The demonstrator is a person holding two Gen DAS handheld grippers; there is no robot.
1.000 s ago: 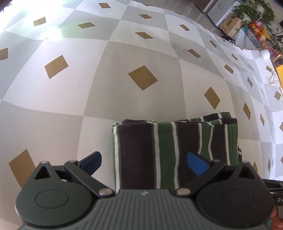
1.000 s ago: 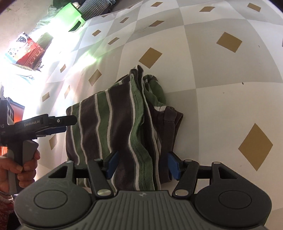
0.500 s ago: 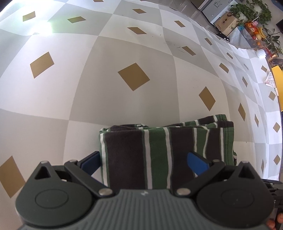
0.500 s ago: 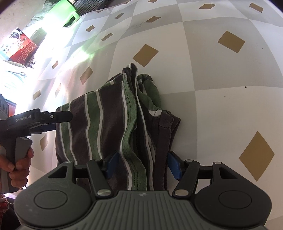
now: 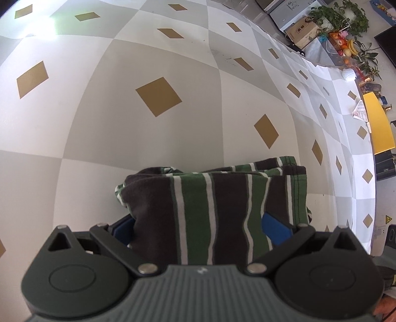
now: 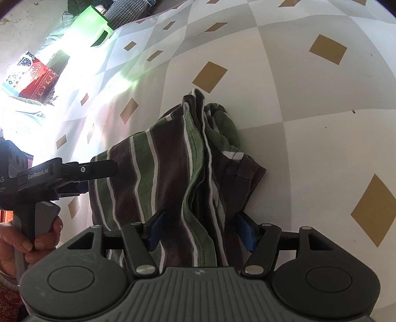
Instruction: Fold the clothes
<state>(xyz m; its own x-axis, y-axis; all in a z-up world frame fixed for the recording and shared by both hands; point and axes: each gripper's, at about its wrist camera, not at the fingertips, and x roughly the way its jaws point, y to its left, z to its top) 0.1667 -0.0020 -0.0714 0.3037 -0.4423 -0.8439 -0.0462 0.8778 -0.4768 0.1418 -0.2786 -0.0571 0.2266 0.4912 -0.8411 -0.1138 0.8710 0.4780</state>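
the folded garment of dark brown cloth with green and white stripes (image 6: 168, 173) lies on a bench covered by a grey-and-white checked cloth with tan diamonds (image 5: 153, 128) — several layers stacked, their hemmed edges bunched in a ridge running away from the right wrist camera, with a brown ribbed cuff sticking out on the right side. in the left wrist view the same garment (image 5: 212, 205) shows as a flat folded block with its stripes running toward the camera.

the left claw (image 5: 200, 229) is spread wide, one blue pad at the garment's left edge and the other over the cloth near its right edge; whether the pads touch the fabric cannot be told. in the right wrist view this claw (image 6: 109, 171) reaches the garment's left edge from the side, a hand (image 6: 27, 237) around its grey handle.

the right claw (image 6: 198, 229) is released too, its blue pads standing on either side of the bunched ridge without squeezing it — the near end of the ridge lies between them.

further off, beyond the bench's far edge in the left wrist view, stand a cardboard box (image 5: 303, 31), green potted plants (image 5: 341, 14) and a yellow board (image 5: 378, 123).
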